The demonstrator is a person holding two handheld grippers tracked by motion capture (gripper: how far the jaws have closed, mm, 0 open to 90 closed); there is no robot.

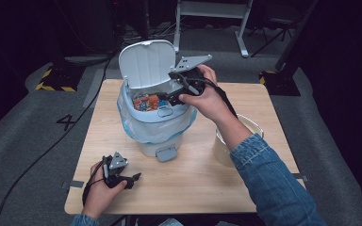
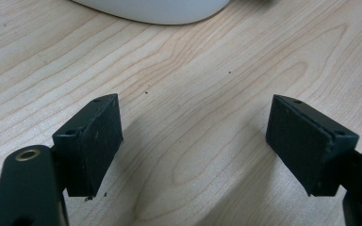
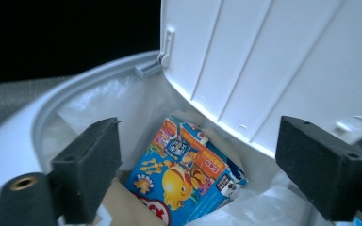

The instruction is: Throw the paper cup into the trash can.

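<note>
Colourful carton [image 1: 146, 101] lies inside the white pedal bin [image 1: 153, 123] near the table's [image 1: 193, 179] centre in the high view; the right hand-held gripper [image 1: 165, 98] hovers at the bin's 3 o'clock rim, the left hand-held gripper [image 1: 133, 179] rests toward 7 o'clock. Left gripper view: jaws apart over bare wood. Right gripper view: jaws apart above the carton [image 3: 186, 176], nothing between them.

A white "4" is marked on the grey floor [image 1: 33, 127] left of the table. The print on the colourful carton [image 3: 184, 176] in the bin is too small to read.
</note>
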